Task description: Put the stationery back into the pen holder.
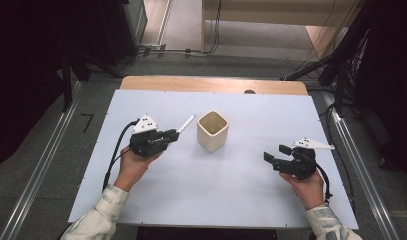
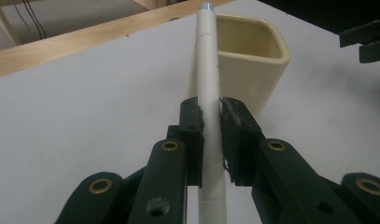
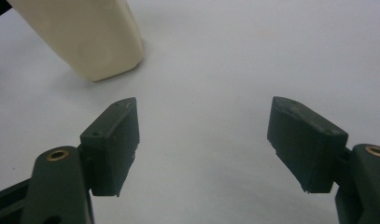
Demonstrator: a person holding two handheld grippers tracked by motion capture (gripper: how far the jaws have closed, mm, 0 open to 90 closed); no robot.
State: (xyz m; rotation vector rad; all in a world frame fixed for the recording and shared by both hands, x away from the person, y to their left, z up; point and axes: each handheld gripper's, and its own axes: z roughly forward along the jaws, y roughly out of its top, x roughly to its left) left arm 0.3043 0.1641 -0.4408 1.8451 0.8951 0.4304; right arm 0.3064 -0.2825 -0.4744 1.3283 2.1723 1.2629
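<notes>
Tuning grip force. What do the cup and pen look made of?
Cup: looks like glazed ceramic; cream, thick rounded rim with a soft sheen, though moulded plastic is possible. Pen: likely matte plastic; smooth off-white barrel with a seam and a small grey-blue tip. The left gripper has its jaws shut on it.

Pen left of cup

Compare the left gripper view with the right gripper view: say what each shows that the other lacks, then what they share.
Left gripper view: its jaws shut on a white pen that points toward the cup's open top, the table's wooden edge behind, and the right gripper at the far right. Right gripper view: its own jaws spread wide, nothing between them. Both: the cream cup standing on the white table.
</notes>
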